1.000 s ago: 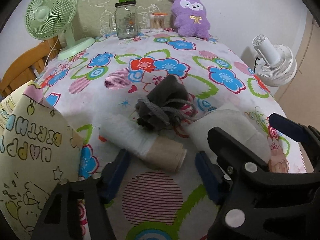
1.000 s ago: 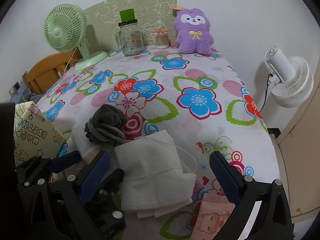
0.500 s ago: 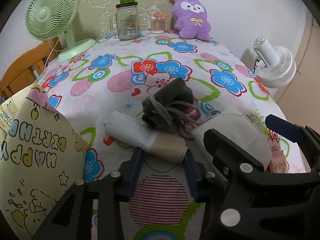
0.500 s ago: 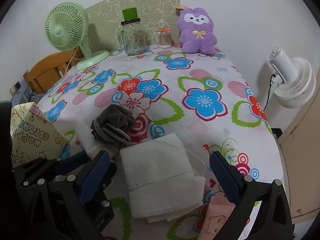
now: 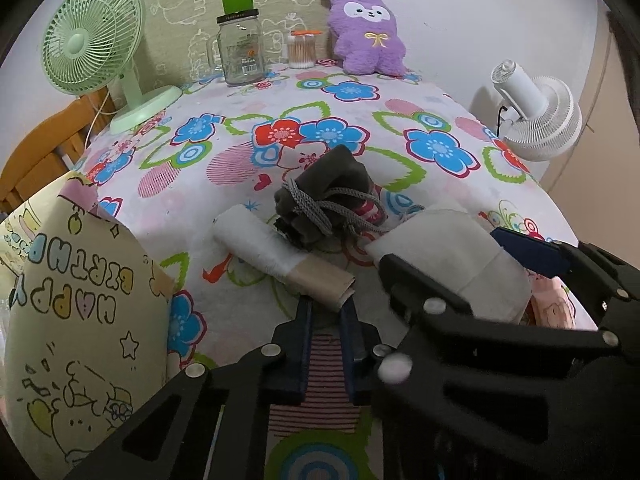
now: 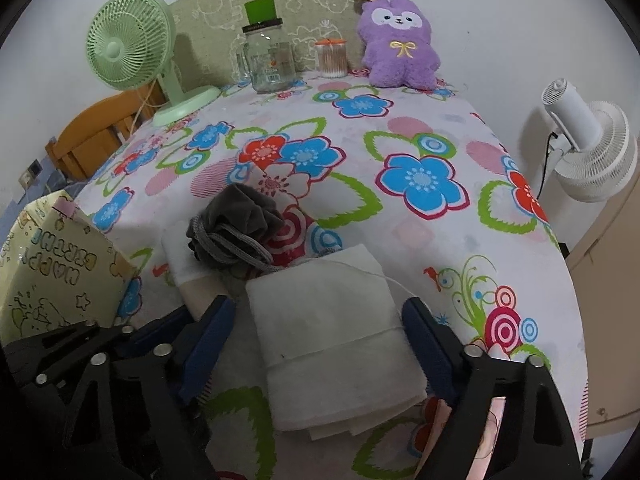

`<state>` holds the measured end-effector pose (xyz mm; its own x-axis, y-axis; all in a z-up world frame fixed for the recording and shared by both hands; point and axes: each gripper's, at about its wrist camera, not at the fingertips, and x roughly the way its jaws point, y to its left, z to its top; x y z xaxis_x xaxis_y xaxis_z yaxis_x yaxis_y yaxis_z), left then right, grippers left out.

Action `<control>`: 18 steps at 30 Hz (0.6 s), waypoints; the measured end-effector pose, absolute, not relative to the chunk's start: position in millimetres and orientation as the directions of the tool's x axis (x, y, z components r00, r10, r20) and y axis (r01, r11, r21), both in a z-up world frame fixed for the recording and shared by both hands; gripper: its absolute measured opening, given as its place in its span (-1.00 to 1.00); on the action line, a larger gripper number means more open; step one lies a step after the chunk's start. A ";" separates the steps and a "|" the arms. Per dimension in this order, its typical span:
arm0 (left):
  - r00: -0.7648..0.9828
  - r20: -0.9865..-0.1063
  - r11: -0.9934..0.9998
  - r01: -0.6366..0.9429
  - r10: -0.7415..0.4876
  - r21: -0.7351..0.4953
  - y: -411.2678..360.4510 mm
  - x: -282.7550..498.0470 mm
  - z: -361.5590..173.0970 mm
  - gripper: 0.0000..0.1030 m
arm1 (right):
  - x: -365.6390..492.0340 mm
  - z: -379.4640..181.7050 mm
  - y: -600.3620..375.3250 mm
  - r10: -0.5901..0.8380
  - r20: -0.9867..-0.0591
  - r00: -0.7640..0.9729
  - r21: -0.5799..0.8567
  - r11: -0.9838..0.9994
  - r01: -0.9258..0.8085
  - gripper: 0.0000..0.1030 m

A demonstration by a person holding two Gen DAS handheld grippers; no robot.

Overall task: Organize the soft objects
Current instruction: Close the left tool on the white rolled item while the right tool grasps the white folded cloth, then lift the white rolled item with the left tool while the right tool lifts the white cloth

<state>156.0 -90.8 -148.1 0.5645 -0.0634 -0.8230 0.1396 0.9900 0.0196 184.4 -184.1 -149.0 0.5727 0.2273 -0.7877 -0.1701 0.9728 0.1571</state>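
I see my left gripper low over the flowered tablecloth. Its jaws have just been closing and now pinch the beige end of the rolled cloth, which lies on the table with its white part angled away toward the far left. The pads press on either side of that end.

My right gripper has also just been closing, yet its jaws stand apart. The folded white cloth lies flat between them. Whether the pads touch its edges I cannot tell; the right pad sits just beside the fold and the left pad stands slightly off it.

The dark grey drawstring pouch rests just behind both cloths, its cord trailing onto the white one. A pink printed cloth shows at the near right, partly under the folded cloth.

A yellow birthday gift bag stands at the near left edge. At the far end stand a green fan, a glass jar, a cotton swab container and a purple plush toy. A white fan stands off the table's right side.
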 end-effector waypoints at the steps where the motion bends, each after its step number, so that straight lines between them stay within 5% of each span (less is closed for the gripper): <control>1: 0.564 -0.823 0.990 0.141 -0.062 0.022 -90.9 154.9 -148.0 -0.81 | 184.5 -150.2 -184.4 0.219 -0.792 0.570 0.151 0.975 -0.165 0.48; 18: 0.551 -0.832 0.988 0.152 -0.062 0.027 -89.1 132.8 -147.2 -1.00 | 162.4 -148.6 -184.9 0.152 -0.792 0.592 0.081 0.986 -0.146 -0.39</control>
